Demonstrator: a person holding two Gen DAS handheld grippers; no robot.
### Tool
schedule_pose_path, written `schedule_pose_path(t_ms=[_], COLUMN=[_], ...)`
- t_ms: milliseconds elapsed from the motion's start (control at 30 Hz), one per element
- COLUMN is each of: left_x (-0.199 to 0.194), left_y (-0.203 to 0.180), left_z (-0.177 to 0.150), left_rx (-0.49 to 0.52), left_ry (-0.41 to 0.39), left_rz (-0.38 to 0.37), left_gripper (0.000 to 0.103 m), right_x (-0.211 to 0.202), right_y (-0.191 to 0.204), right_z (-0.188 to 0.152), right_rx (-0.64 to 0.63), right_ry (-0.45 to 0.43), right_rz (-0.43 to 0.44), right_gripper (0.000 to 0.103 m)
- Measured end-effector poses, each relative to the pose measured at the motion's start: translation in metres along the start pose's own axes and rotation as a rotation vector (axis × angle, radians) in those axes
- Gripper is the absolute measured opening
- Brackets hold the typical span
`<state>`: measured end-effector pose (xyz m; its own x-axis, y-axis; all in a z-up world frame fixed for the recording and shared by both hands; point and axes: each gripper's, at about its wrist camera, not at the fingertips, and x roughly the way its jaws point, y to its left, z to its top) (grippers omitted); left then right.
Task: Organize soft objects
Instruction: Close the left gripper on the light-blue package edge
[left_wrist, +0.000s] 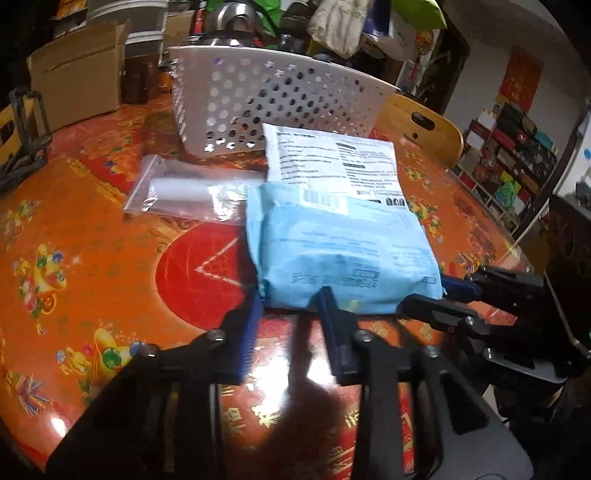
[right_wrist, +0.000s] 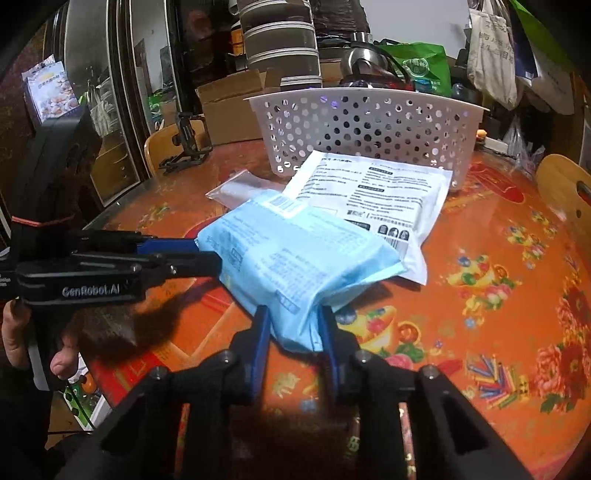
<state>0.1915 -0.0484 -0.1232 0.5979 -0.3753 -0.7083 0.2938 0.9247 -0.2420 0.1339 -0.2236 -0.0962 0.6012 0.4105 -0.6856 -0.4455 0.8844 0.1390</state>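
Both grippers are clamped on the same blue soft package (left_wrist: 343, 254), which lies on the table (left_wrist: 110, 266) with its red and orange patterned cover. Left gripper (left_wrist: 291, 306) pinches the package's near left corner between its blue pads; in its own view that corner sits squeezed between the two fingers. Right gripper (right_wrist: 291, 325) grasps the near right end, the blue wrapping bunched between its pads. From the right wrist view the left gripper (right_wrist: 199, 254) shows at the left, reaching in to the package's edge, with a person's hand (right_wrist: 22, 332) around its handle.

Behind the blue package, partly under its far end, lies a white printed pouch (left_wrist: 332, 158). To the left of that is a clear zip bag (left_wrist: 184, 192) holding something pale. Farther back stands a white perforated basket (left_wrist: 266, 99), upright, just beyond the white pouch. A cardboard box (left_wrist: 77, 81) sits at the far left of the table, and a wooden chair back (left_wrist: 421, 125) shows at the far right.
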Motion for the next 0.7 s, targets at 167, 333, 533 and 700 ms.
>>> schedule_pose_path(t_ms=[167,333,533,700], left_x=[-0.003,-0.009,-0.010,-0.016], left_y=[0.011,0.008,0.007,0.005], left_z=[-0.002,-0.003,-0.006,-0.007], left_rx=[-0.041,-0.031,-0.036,-0.042], left_ry=[-0.014,-0.034,-0.037,-0.056], left_rz=[-0.013,-0.014,-0.021,-0.018], left_gripper=[0.013,0.011,0.010,0.010], right_x=[-0.002,-0.006,-0.009,-0.015], right_y=[-0.001,-0.003,-0.005,-0.002], right_z=[0.000,-0.002,-0.002,0.002], right_rx=[-0.007,-0.026,-0.025,-0.042], right_ry=[-0.005,-0.019,-0.032,-0.046], right_rz=[0.011,0.022,0.027,0.026], right_gripper=[0.018,0.016,0.016,0.015])
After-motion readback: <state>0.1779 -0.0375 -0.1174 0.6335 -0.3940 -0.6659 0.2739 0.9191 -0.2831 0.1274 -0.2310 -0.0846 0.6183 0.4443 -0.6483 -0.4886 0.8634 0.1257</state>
